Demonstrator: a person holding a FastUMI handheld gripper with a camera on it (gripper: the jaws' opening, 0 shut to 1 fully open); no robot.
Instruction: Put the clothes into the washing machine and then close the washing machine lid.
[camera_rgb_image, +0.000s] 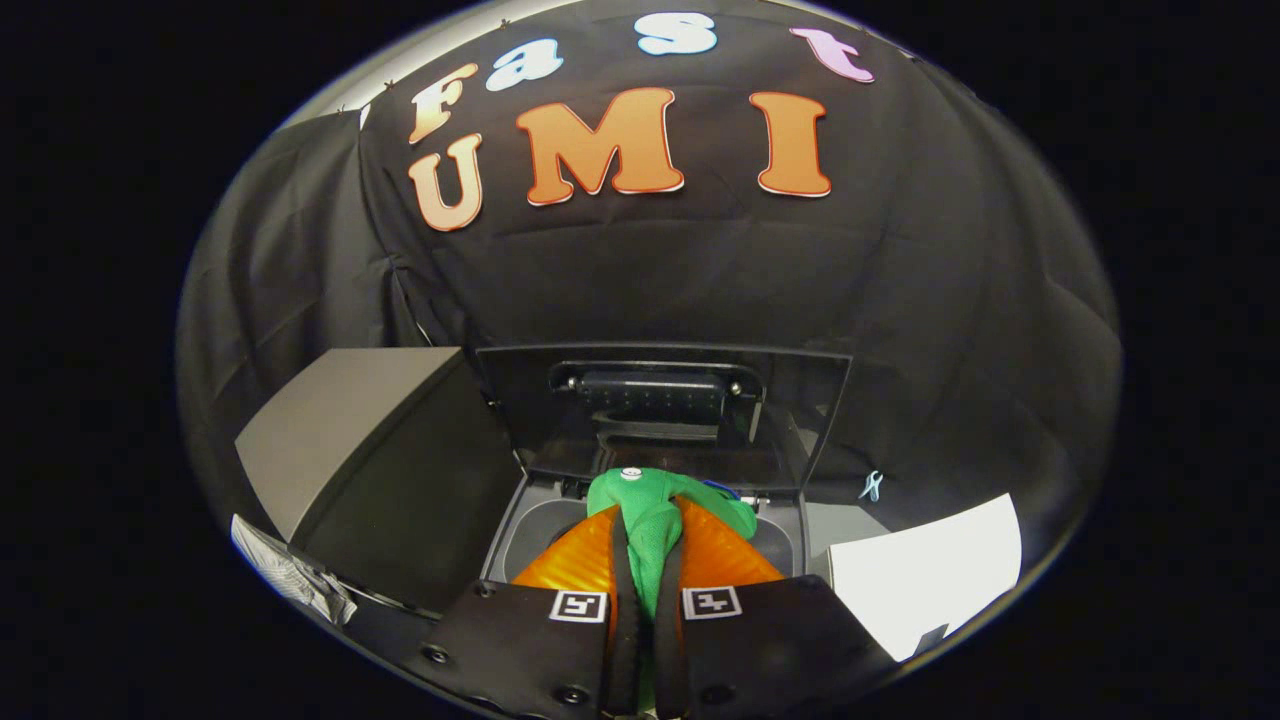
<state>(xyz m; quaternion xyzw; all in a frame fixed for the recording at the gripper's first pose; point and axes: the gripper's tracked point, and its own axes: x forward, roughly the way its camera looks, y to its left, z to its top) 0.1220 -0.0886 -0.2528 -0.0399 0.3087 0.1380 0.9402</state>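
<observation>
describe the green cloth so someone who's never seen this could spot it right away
Start at the washing machine with its dark lid standing open against the black wall. Just above its opening, the gripper is shut on the green cloth, which bunches up beyond the fingertips. It is the one bright green, soft thing there, with a small white button on top.
</observation>
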